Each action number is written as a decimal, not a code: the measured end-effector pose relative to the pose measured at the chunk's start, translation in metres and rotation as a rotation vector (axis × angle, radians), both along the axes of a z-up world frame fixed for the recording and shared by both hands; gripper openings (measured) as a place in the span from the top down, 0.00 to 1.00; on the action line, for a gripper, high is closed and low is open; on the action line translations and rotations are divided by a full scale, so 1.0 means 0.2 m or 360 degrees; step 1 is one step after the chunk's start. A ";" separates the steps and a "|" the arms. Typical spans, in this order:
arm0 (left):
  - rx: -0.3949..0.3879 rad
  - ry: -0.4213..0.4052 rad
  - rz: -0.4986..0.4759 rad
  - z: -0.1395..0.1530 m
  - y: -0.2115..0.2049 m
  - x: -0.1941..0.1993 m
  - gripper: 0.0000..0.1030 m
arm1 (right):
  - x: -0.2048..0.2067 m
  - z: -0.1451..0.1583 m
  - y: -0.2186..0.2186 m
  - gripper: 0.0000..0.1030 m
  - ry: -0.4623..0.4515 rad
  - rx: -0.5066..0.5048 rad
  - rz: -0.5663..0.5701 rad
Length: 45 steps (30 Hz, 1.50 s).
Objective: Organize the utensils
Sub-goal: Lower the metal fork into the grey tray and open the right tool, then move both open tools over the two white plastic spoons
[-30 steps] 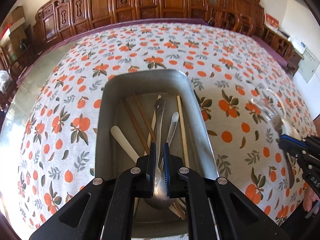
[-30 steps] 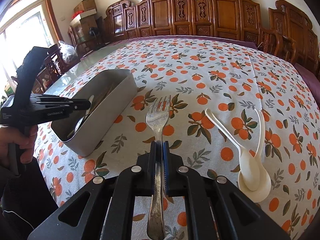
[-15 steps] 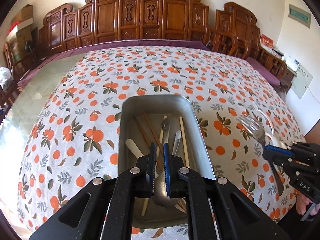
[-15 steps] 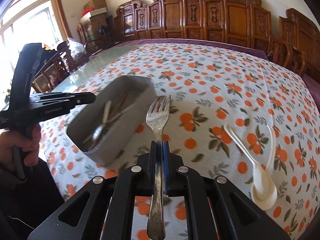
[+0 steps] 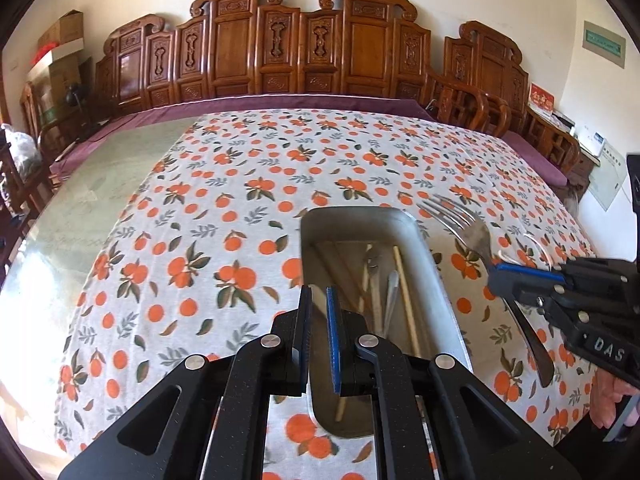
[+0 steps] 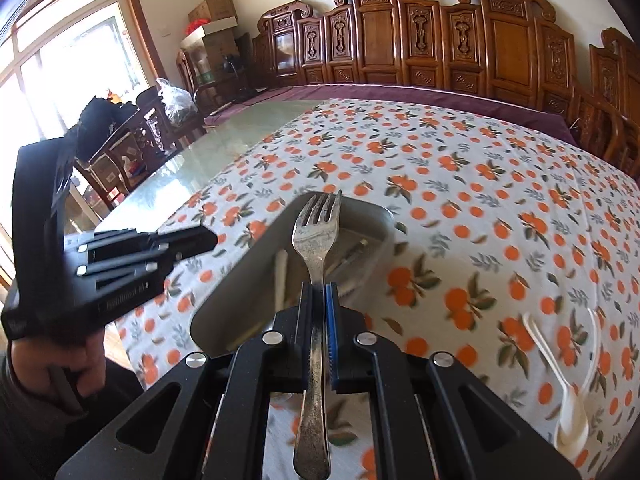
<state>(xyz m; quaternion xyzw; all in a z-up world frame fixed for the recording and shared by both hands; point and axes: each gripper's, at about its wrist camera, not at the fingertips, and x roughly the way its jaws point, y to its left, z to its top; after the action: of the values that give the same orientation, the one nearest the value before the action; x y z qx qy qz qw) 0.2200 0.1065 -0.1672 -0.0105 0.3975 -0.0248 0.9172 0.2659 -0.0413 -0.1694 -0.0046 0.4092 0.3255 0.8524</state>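
A grey metal tray (image 5: 439, 280) on the orange-print tablecloth holds chopsticks (image 5: 405, 296) and a spoon; it also shows in the right wrist view (image 6: 236, 276). My right gripper (image 6: 319, 292) is shut on a metal fork (image 6: 316, 236), held above the tray with the tines over it. The fork (image 5: 468, 232) and right gripper (image 5: 496, 274) show at the tray's right side in the left wrist view. My left gripper (image 5: 318, 300) is empty, its jaws a narrow gap apart, raised above the tray's left wall; it also shows at the left of the right wrist view (image 6: 212, 240).
Two white plastic spoons (image 6: 568, 396) lie on the cloth right of the tray. The cloth covers the right part of a glass-topped table (image 5: 100, 200). Carved wooden chairs (image 5: 280, 52) line the far side. Boxes and a bag stand at the far left.
My left gripper let go of the spoon, which lay in the tray by half a second ago, then rose and shifted left. My right gripper carried the fork left until it is over the tray.
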 end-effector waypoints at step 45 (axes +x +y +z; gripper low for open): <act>-0.0077 -0.0035 -0.0018 0.09 -0.05 -0.09 0.58 | 0.07 -0.05 -0.17 0.89 0.0003 -0.0071 -0.0159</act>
<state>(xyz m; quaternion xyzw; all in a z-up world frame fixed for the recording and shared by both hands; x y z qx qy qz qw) 0.2013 0.0964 -0.1501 -0.0303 0.3867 -0.0399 0.9208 0.2803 -0.0757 -0.1790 -0.0028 0.4168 0.2735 0.8668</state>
